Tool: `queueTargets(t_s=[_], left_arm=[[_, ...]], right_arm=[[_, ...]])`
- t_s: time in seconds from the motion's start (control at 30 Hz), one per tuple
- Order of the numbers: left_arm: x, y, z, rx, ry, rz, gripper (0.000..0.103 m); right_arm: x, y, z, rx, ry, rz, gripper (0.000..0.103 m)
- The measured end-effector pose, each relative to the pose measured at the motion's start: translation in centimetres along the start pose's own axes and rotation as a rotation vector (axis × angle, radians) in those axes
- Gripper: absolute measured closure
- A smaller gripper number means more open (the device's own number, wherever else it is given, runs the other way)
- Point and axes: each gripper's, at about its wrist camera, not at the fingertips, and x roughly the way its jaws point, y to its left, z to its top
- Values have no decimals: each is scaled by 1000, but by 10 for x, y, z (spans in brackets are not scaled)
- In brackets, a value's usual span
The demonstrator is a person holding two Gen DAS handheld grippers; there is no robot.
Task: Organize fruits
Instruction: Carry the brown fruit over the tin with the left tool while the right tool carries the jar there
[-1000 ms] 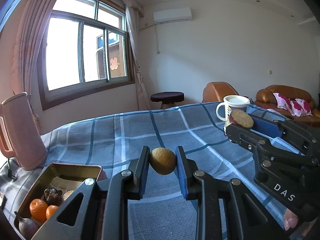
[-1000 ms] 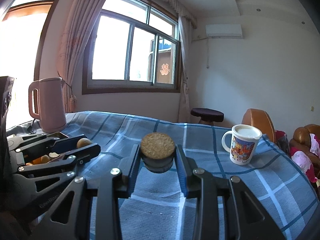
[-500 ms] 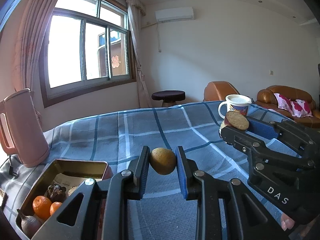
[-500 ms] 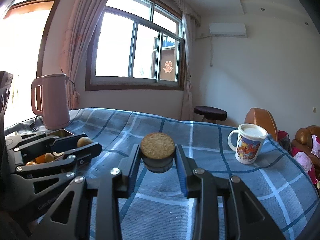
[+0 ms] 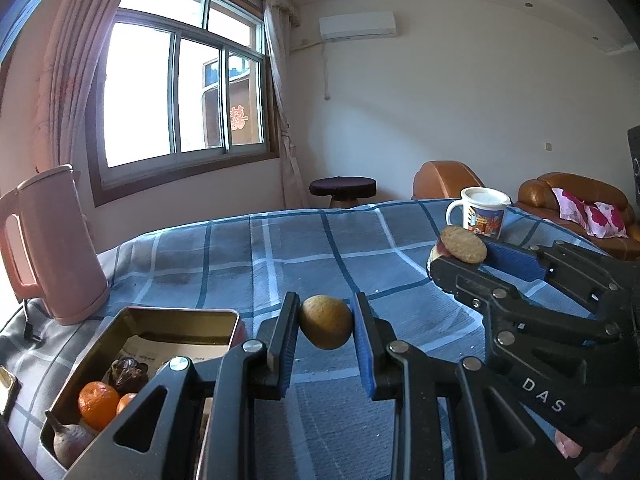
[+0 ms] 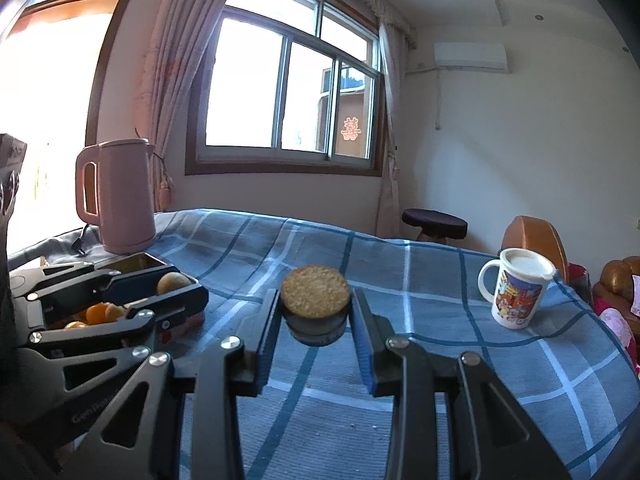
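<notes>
1. Left gripper (image 5: 326, 330): the jaws are clamped on a yellow-brown fruit (image 5: 326, 327), one blue pad on each side. The fruit is held clear above the counter (image 5: 280, 256), which is covered by a blue plaid cloth.
2. Right gripper (image 6: 316, 316): the jaws are clamped on a small dark round container (image 6: 316, 326) with a flat cork-coloured top. It is held above the cloth, not touching it.
3. Metal tin (image 5: 132, 322): located at 8 o'clock of the left gripper in the left wrist view, resting open on the counter. Contents at its near end: two oranges (image 5: 98, 404), a dark purple fruit (image 5: 72, 446) and a dark wrinkled fruit (image 5: 128, 372). A printed paper lies at the far end.
4. Relative position: in the left wrist view the right gripper (image 5: 460, 254) stands at 2 o'clock of the held fruit. In the right wrist view the left gripper (image 6: 174, 284) stands at 9 o'clock, in front of the tin.
5. Pink kettle (image 6: 120, 196): upright on the counter, just beyond the tin, at 10 o'clock in the right wrist view.
6. Printed mug (image 6: 516, 294): upright at 3 o'clock in the right wrist view, well apart from the tin, with a white surface at its rim.
7. Beyond the counter: a dark round stool (image 5: 342, 188) at 12 o'clock and brown leather armchairs (image 5: 576, 196) at 2 o'clock.
</notes>
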Motion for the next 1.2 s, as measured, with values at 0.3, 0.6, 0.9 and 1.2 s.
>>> queueTargets(t_s=[0.3,0.6,0.9,1.2], left_arm=[[-6,14,-3,-18,7,11,75],[-14,33,-9,-40,17,37,75],[-20,49,-13,-55,23,62,75],[-29,68,-14,-71,28,91,75]], right_arm=[[4,11,0,11,19,44,66],[9,28,1,-8,31,89,66],[14,44,3,-25,38,124,66],[19,59,6,-45,46,162,66]])
